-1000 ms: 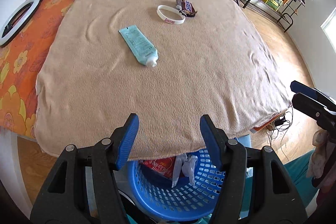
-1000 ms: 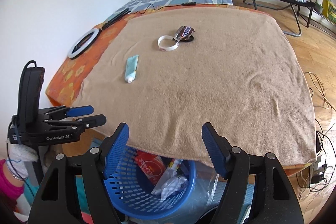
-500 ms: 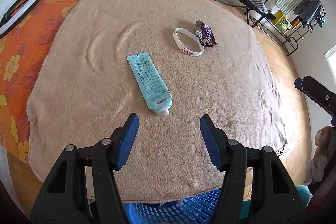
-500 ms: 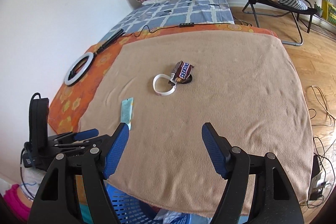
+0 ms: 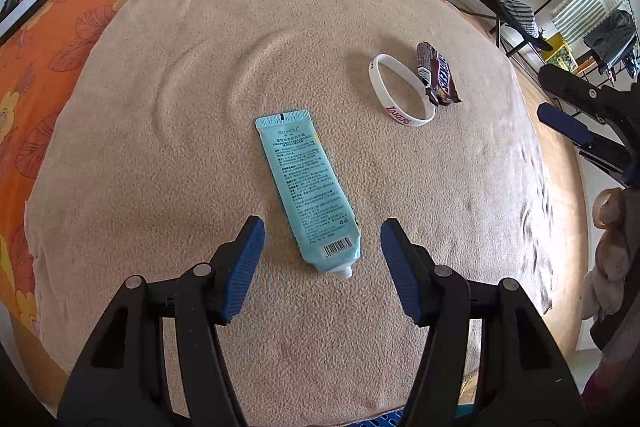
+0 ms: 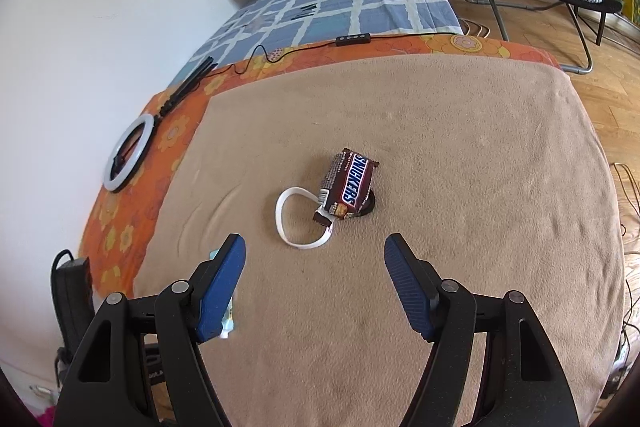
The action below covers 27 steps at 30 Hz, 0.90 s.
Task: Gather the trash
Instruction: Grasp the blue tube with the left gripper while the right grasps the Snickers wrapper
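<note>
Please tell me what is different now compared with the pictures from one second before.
Both grippers have moved forward from above the blue basket, out over the tan blanket. The left gripper now straddles the cap end of the teal tube; the right gripper faces the Snickers wrapper and white wristband. Both jaws stay open, holding nothing. Tube, wristband and wrapper have not moved.

SNICKERS on wrapper [image 6: 350,187], LAKERS on wristband [image 5: 401,89]

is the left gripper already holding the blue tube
No, the left gripper stands open, and the tube lies flat on the blanket with its cap end between the jaws, untouched.
</note>
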Each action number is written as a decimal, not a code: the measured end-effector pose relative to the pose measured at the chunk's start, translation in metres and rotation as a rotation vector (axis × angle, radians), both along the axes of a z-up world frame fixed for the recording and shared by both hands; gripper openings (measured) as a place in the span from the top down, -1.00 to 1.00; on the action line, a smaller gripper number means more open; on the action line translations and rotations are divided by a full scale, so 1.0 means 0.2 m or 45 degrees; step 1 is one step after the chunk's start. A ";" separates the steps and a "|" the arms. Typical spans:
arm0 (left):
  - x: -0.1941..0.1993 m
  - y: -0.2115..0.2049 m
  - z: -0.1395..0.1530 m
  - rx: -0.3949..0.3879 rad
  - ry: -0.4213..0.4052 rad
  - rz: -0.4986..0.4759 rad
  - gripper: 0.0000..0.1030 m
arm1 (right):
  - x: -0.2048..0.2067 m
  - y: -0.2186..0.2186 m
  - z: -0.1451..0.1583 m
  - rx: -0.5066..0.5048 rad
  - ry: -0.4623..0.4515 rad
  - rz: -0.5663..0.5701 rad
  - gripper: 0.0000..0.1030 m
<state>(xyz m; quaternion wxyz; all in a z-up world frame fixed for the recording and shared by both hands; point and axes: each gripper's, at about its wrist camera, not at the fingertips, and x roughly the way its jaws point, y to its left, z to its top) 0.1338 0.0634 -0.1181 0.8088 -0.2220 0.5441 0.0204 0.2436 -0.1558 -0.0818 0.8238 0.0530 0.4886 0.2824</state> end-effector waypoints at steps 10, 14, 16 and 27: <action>0.05 0.01 -0.04 0.016 0.025 -0.004 -0.21 | 0.22 0.16 -0.16 -0.063 0.076 -0.031 -0.39; 0.07 -0.01 -0.06 0.040 0.029 -0.018 -0.20 | 0.28 0.23 -0.20 -0.130 0.066 -0.033 -0.39; 0.08 -0.02 -0.06 0.056 0.028 -0.026 -0.20 | 0.31 0.25 -0.22 -0.155 0.060 -0.044 -0.39; 0.09 -0.02 -0.07 0.123 0.014 -0.047 0.18 | 0.41 0.35 -0.35 -0.295 0.072 -0.066 -0.39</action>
